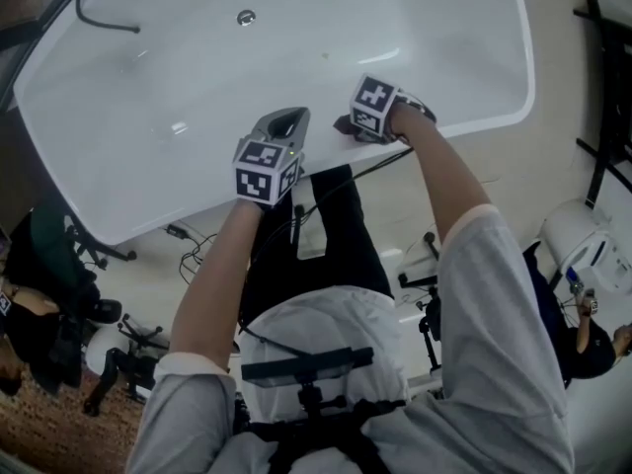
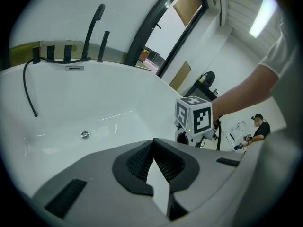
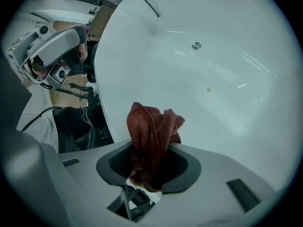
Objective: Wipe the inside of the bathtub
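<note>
Holding red-brown cloth (image 3: 152,126) clamped in your right tool (image 3: 150,157) at near rim of bathtub (image 1: 415,38): lower cloth onto inner wall, press flat, sweep toward drain (image 1: 246,17). Left tool (image 2: 154,144) closed, empty; park it clear.

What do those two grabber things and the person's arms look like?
The left gripper and right gripper are grey with black ribbed pads; each carries a cube of black-and-white square markers. The person wears short light grey sleeves.
</note>
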{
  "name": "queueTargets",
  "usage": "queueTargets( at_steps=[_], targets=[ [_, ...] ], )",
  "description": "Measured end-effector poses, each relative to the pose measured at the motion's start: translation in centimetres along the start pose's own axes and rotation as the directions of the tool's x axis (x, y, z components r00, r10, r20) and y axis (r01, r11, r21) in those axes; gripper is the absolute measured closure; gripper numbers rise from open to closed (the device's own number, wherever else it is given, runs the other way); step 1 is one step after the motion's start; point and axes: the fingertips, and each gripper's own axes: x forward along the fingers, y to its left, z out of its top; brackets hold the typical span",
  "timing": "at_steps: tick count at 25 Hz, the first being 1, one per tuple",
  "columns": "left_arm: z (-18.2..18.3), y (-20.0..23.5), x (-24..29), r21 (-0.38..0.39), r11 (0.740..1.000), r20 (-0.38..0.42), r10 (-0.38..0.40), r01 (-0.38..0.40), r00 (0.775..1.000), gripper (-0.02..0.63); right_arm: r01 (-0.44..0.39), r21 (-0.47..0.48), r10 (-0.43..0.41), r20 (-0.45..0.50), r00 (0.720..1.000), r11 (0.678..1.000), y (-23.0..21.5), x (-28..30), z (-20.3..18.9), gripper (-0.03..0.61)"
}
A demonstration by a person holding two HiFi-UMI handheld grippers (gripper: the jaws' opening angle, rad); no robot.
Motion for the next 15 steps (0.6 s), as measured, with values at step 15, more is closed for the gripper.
queueTargets(
  at_steps=[15],
  targets=[
    [-4.2, 4.4, -0.7, -0.020, 0.998, -0.086, 0.064, -0.066, 0.994, 0.606, -0.180, 0.062, 0.179, 0.021, 0.984, 0.982, 4.5, 4.7, 7.4, 0.443]
  ],
)
